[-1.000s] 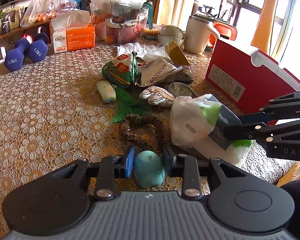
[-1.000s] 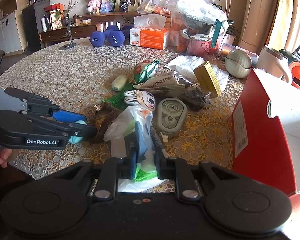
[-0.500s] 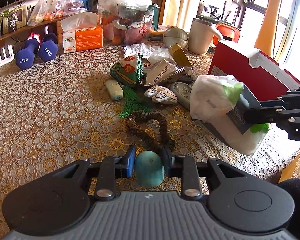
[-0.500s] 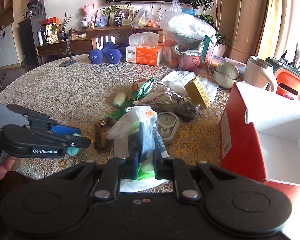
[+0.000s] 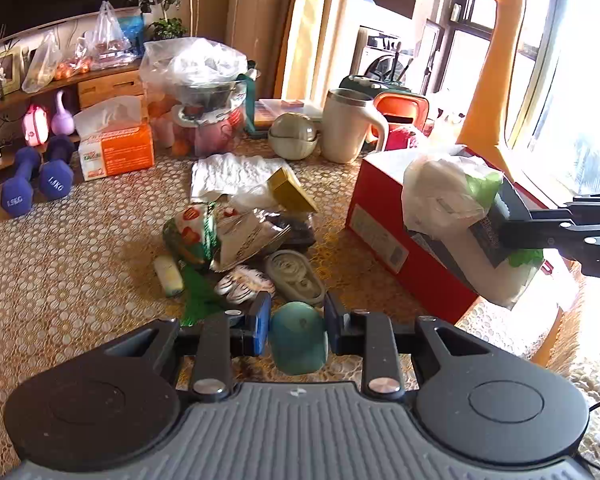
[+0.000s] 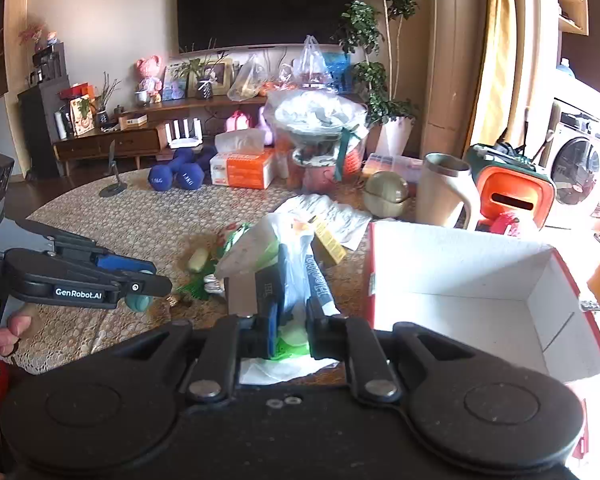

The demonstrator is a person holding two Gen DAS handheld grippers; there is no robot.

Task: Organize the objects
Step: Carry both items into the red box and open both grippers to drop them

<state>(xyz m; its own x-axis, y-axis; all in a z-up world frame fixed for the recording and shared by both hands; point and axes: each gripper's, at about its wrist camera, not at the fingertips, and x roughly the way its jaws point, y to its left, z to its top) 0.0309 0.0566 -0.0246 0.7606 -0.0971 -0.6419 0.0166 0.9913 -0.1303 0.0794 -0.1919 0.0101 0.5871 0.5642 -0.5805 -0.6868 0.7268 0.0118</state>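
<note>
My left gripper (image 5: 296, 320) is shut on a teal egg-shaped object (image 5: 298, 338) and holds it above the table; it also shows in the right wrist view (image 6: 138, 301). My right gripper (image 6: 292, 320) is shut on a white plastic bag of packets (image 6: 284, 268), held in the air; in the left wrist view the bag (image 5: 456, 208) hangs over the near corner of the open red box (image 5: 384, 220). The box's white inside (image 6: 460, 292) shows to the right of the bag.
A pile of loose items lies mid-table: snack packets (image 5: 236, 236), a yellow box (image 5: 292, 190), a round grey case (image 5: 296, 276), a small pale tube (image 5: 170, 276). Behind stand a tissue box (image 5: 116, 148), blue dumbbells (image 5: 36, 182), a cream mug (image 5: 350, 126) and a covered bowl (image 5: 204, 92).
Both grippers have risen from the table. The right one carried the bag up and rightward to the red box; the left one lifted the teal object and turned toward the box.
</note>
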